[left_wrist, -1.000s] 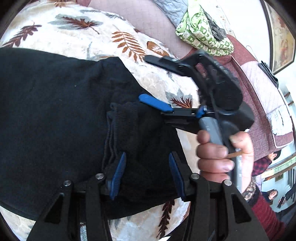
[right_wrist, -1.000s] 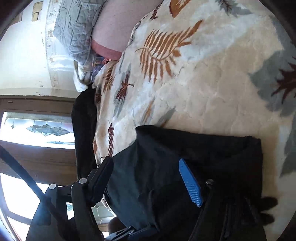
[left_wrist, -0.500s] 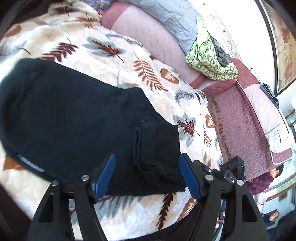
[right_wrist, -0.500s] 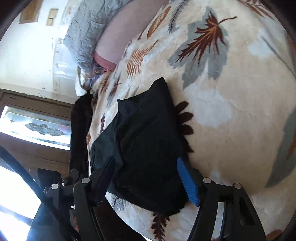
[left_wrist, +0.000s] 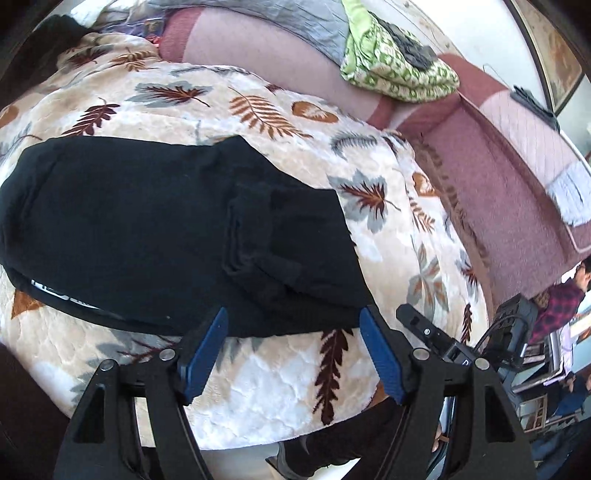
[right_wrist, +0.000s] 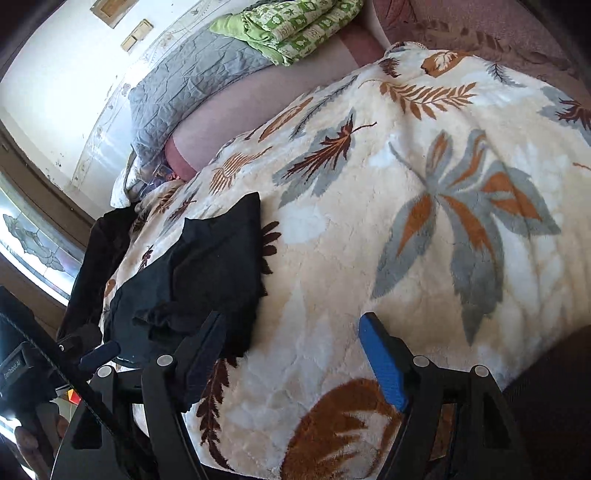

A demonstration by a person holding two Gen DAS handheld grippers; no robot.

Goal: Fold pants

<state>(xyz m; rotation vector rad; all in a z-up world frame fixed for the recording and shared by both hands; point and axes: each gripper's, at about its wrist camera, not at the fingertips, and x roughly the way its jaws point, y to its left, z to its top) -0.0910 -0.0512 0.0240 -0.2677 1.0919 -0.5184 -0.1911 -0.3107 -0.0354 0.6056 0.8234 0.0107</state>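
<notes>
From the left wrist, black pants lie folded near the bed's front edge on a leaf-print blanket, left tongs wide and empty; soft, limp cloth, probably best pinched at a doubled edge. From the right wrist, right tongs gape empty over the blanket, pants to their left; a green quilt sits well apart, obstructing nothing.

Pants matt black knit cloth, blanket plush fleece w/ leaf print, fingers blue textured plastic.
</notes>
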